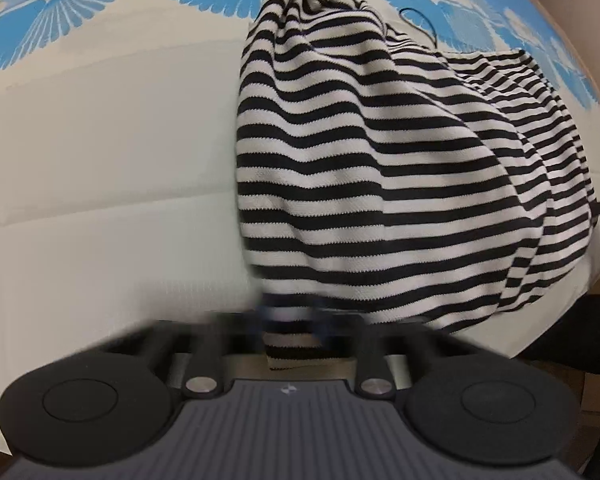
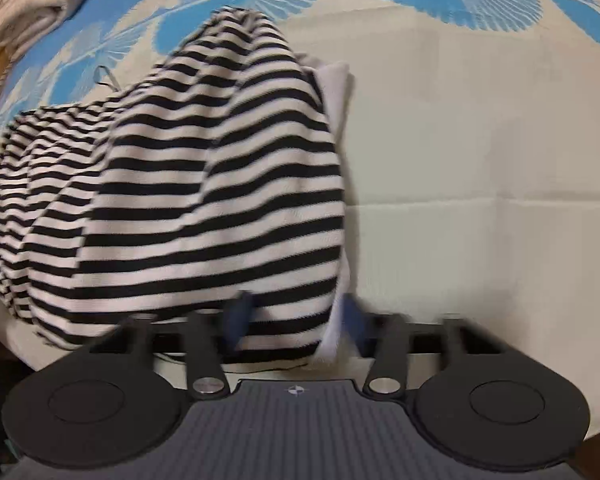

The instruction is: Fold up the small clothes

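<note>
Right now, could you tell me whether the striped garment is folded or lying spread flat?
Neither: the striped garment is bunched and draped in loose layers, its near edge between both grippers' fingers.

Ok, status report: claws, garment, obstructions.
Left claw shut on striped garment edge. Right claw around its other edge, grip unclear. Garment bunched on bedspread. Nothing in the way.

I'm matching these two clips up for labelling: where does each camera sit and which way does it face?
Left wrist: on the left hand-held gripper, looking steeply down at the striped garment, its near edge between blurred fingers; no hand shows.
Right wrist: on the right hand-held gripper, looking steeply down, blue fingers either side of the garment's near edge; folded beige cloth far left.
Shared: the garment and blue-patterned cover.
</note>
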The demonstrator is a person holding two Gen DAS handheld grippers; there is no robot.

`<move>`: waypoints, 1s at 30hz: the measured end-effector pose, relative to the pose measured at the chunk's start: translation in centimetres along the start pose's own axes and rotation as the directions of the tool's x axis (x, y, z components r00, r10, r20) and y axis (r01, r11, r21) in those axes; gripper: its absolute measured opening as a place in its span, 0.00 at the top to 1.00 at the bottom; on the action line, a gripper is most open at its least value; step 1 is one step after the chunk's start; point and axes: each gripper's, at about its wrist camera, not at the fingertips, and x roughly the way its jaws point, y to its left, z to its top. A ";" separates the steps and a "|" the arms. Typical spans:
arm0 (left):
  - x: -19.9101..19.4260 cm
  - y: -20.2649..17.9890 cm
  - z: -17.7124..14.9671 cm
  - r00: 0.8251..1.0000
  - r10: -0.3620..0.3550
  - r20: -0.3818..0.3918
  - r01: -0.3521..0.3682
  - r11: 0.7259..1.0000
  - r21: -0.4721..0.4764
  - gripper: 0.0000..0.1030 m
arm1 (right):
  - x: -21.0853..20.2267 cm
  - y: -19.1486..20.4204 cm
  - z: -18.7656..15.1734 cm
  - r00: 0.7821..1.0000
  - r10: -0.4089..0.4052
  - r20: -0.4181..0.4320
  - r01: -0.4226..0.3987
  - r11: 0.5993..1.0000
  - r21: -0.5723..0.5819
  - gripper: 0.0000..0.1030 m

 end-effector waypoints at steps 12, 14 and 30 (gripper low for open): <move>-0.7 1.1 -1.3 0.989 0.133 -0.064 -0.131 0.991 0.036 0.99 | -0.7 -1.9 -1.1 0.997 -0.037 -0.063 0.037 0.999 -0.004 0.90; -0.4 0.6 -0.8 0.984 0.159 -0.082 -0.157 0.987 0.028 0.96 | -0.3 -1.5 -0.8 0.996 -0.061 -0.068 0.060 0.998 -0.011 0.90; -2.0 -2.2 7.7 0.914 0.216 0.343 -0.179 0.975 -0.134 0.51 | -1.4 1.9 5.8 0.927 -0.143 0.348 0.131 0.990 0.057 0.57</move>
